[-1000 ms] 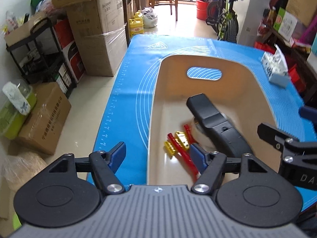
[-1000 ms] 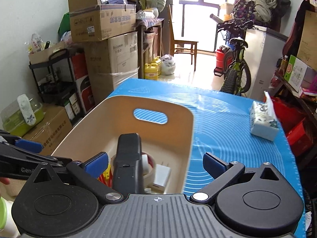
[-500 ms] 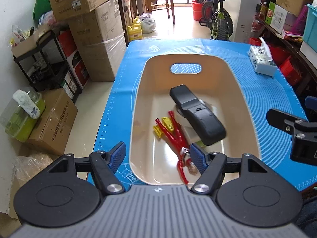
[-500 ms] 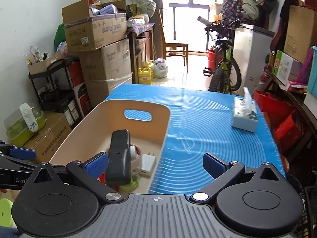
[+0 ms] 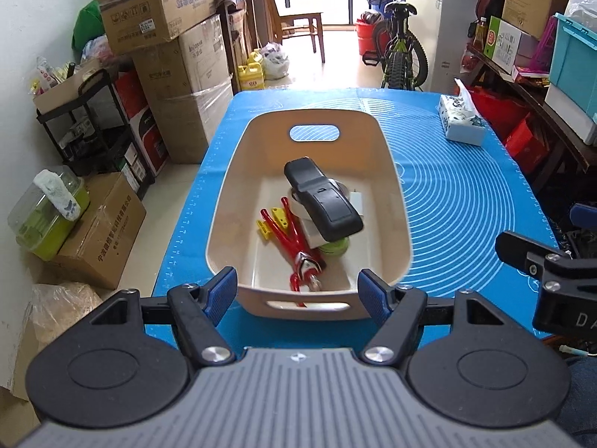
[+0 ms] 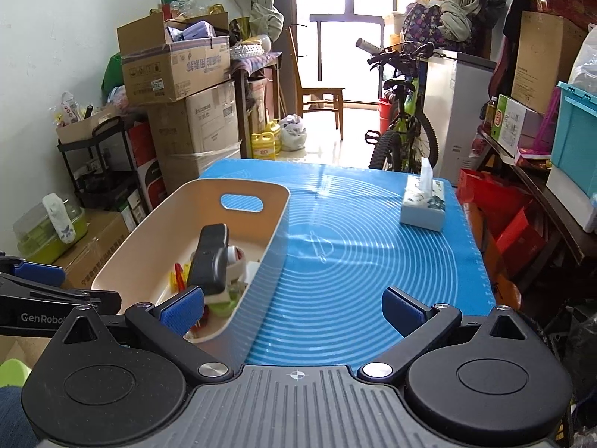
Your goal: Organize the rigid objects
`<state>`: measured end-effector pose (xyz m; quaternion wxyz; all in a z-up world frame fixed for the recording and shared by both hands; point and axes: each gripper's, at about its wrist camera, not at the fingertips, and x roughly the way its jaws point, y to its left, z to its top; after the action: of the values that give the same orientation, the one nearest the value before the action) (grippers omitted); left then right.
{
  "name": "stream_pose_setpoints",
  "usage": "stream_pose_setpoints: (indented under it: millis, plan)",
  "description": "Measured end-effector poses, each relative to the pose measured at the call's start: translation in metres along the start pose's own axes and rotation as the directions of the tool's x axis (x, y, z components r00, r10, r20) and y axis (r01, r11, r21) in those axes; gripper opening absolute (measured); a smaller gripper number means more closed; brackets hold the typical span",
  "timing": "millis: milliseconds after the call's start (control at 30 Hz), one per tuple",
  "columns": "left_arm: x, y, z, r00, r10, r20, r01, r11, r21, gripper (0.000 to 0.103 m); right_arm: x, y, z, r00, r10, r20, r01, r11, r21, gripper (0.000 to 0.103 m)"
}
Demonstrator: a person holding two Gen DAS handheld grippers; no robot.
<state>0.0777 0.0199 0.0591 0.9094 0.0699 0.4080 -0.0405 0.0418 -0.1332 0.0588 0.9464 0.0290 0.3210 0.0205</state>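
Bin: one cream bin with a handle slot at each end stands on the blue mat that covers the table, toward its left side.
Contents: all the task's things in view lie inside the bin, heaped in its middle and near end.
Left gripper: jaws apart, nothing between them; it hangs over the table's near edge, just short of the bin's near wall.
Right gripper: jaws apart and empty; it is above the bare mat, to the right of the bin.
Risk, black case: the long black case rests slanted on top of the tape roll and the green item, not flat on the bin floor. A knock to the bin would likely slide it off or tip it against the wall.
Risk, pliers: the red-handled pliers lie with their head at the near slot; a jaw reaching in carelessly could snag them.
Risk, bin: the bin looks light, so a jaw catching its rim could shove it toward the table's left edge.
Count, in the bin: one black case, one pair of pliers, two small yellow pieces, one tape roll, one white charger, one green item half hidden.
Count, off the bin: one tissue box on the far right of the mat; nothing else loose on the mat.
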Motion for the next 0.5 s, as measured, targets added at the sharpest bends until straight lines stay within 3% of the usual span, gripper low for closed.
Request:
stream_pose_setpoints:
  millis: [500]
  plan:
    - [-0.033, -0.033, -0.050, 0.997, -0.011, 0.075, 0.011, 1.000, 0.001, 0.072, -0.052, -0.025, -0.060, 0.999, -0.026, 0.025, 0.026, 0.999, 0.021, 0.101]
